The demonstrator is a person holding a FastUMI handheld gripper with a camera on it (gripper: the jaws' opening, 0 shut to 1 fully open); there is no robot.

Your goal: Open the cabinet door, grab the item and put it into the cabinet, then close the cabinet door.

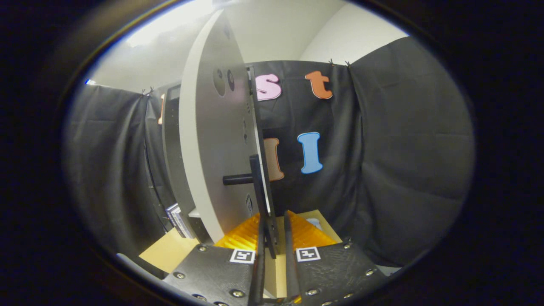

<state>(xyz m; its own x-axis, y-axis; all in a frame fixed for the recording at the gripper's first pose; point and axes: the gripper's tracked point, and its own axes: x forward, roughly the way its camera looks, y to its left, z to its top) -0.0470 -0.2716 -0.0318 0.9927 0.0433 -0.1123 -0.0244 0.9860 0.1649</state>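
My jaws stand close together with a narrow gap between their two fingers, and in that gap sits the lower end of one dark, flat bar handle. The fingers flank it closely, but I cannot tell whether both press on it.

The handle is a single upright strip held off the door by one dark round post that runs sideways from it into the panel. The panel is one pale grey cabinet door, swung open so that I see its broad face at a slant and its thin front edge just beside the handle. On that face I count two dark round holes near the top, side by side, and a smaller dark mark lower down near the edge.

Beyond the door, on the side away from the handle, stands the dark-framed cabinet body; its inside is hidden from me. At the foot of the door, touching or nearly touching it, lies one small stack of flat striped things, too blurred to name.

Below the handle and just ahead of my fingers lies one bright orange ridged item, spread to both sides of the handle's foot. It rests on the light wooden desk, outside the cabinet.
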